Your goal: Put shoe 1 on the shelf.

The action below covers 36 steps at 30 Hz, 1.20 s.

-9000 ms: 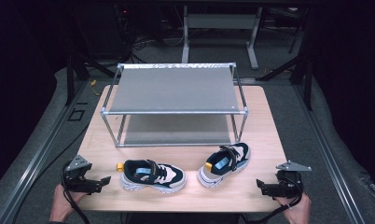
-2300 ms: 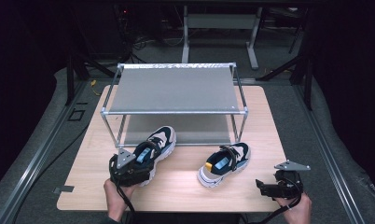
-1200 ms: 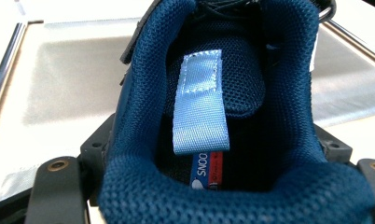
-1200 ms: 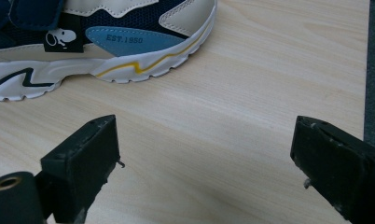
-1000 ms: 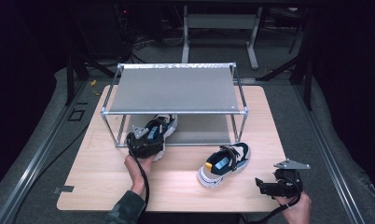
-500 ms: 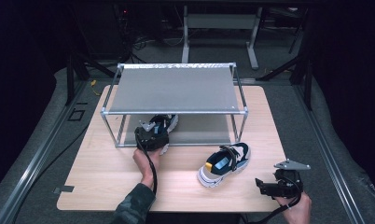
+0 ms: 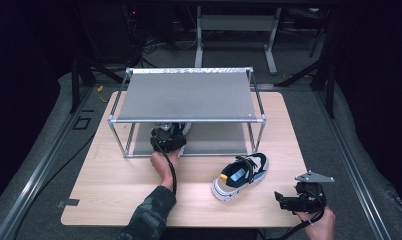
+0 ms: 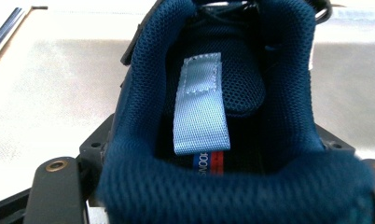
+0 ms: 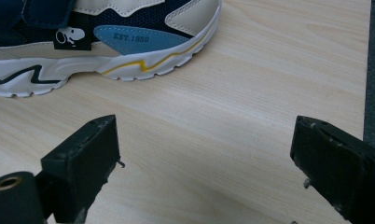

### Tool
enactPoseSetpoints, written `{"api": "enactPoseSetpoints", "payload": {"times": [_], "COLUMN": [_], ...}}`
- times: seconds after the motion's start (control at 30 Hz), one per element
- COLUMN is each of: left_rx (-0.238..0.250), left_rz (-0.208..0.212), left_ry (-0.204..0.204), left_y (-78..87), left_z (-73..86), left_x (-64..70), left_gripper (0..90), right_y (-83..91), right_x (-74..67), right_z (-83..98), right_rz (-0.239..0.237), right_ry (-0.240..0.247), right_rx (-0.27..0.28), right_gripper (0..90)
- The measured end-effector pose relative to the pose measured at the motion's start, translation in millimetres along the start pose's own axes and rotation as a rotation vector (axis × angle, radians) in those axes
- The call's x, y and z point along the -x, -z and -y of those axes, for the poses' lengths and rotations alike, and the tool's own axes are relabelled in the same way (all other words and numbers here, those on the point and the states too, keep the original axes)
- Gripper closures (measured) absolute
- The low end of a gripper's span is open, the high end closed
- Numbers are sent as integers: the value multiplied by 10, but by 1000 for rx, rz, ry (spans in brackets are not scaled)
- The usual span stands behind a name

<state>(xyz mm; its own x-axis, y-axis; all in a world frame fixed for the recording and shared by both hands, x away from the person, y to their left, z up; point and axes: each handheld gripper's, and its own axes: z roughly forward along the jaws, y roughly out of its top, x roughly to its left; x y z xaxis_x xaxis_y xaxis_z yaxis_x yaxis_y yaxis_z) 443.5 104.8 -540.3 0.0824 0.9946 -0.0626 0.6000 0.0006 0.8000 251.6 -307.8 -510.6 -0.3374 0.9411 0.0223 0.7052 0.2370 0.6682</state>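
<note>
- Sliding the first sneaker [image 7: 175,129] onto the lower shelf [image 7: 214,139] of the metal rack [image 7: 186,95] looks like the step in hand; in the high view the shoe sits just under the front rail, left of centre, half hidden by the top shelf.
- The left hand-held gripper [image 7: 165,142] is clenched on that shoe's heel: in the left gripper view the dark blue padded collar [image 8: 232,186] and the pale pull tab [image 8: 200,105] sit close between the black jaws, toe pointing away over the shelf's grey surface.
- To do this well, I judge the shoe should go in level and low, so the collar clears the front rail, and travel far enough back that the sole rests wholly on the shelf before the grip is let go.
- Keeping it to the left half of the shelf would leave room for its mate; pushing it in straight should stop the toe from catching the rack's left post [image 7: 118,132].
- The second sneaker [image 7: 240,175] lies on the desk [image 7: 114,185] at lower centre-right of the high view, clear of the rack, toe toward the near edge.
- The right hand-held gripper [image 7: 289,201] rests at the lower right, released: in the right gripper view its jaws stand wide apart over bare wood, with that sneaker's white sole [image 9: 106,67] at upper left, untouched.
- As containers go, the rack's top shelf carries nothing; the lower one is taking in the first shoe.
</note>
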Motion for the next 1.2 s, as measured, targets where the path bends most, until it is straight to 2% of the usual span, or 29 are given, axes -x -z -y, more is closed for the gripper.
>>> {"api": "enactPoseSetpoints", "payload": {"times": [0.03, 0.1, 0.17, 0.33, 0.4, 0.6, 0.67, 0.83, 0.9, 0.93, 1.03, 1.17, 1.2], "left_rx": [1, -3, 18, 32, 34, 45, 49, 55, 85, 111, 122, 125, 93], "left_rz": [4, -10, -16, -46, -50, -65, -50, -34, 22, 12, 21, 44, 58], "left_ry": [8, -9, 1, -6, -4, -6, -7, 6, 1, 28, 33, 9, -32], "left_y": [-27, -40, -72, -131, -161, -200, -209, -212, -190, -177, -135, -41, 2], "left_z": [0, -6, -3, -3, -10, -7, -5, -9, 20, 39, 57, 101, 115], "left_x": [4, 17, 38, 93, 116, 149, 144, 122, 101, 100, 77, 33, -18], "left_gripper": [237, 236, 235, 232, 229, 226, 222, 188, 138, 118, 103, 87, 86], "right_y": [15, 12, 15, 11, 16, 5, 1, 8, 8, 1, -1, -9, -9], "right_x": [1, -2, -5, -23, -29, -45, -55, -62, -65, -72, -75, -96, -105], "right_z": [-4, -1, -2, -9, -11, -17, -19, -20, -17, -16, -17, -26, -31], "right_rz": [-1, 2, 1, -1, -9, -17, -12, -23, -24, -22, -27, -31, -31], "right_ry": [1, -1, 0, 2, 8, 0, 0, 2, 0, 0, 1, 3, 4], "right_rx": [-11, 2, 2, 10, -10, 5, 17, 7, 12, 21, 23, 25, 26], "right_gripper": [73, 73, 73, 74, 73, 73, 73, 72, 72, 71, 70, 69, 69]}}
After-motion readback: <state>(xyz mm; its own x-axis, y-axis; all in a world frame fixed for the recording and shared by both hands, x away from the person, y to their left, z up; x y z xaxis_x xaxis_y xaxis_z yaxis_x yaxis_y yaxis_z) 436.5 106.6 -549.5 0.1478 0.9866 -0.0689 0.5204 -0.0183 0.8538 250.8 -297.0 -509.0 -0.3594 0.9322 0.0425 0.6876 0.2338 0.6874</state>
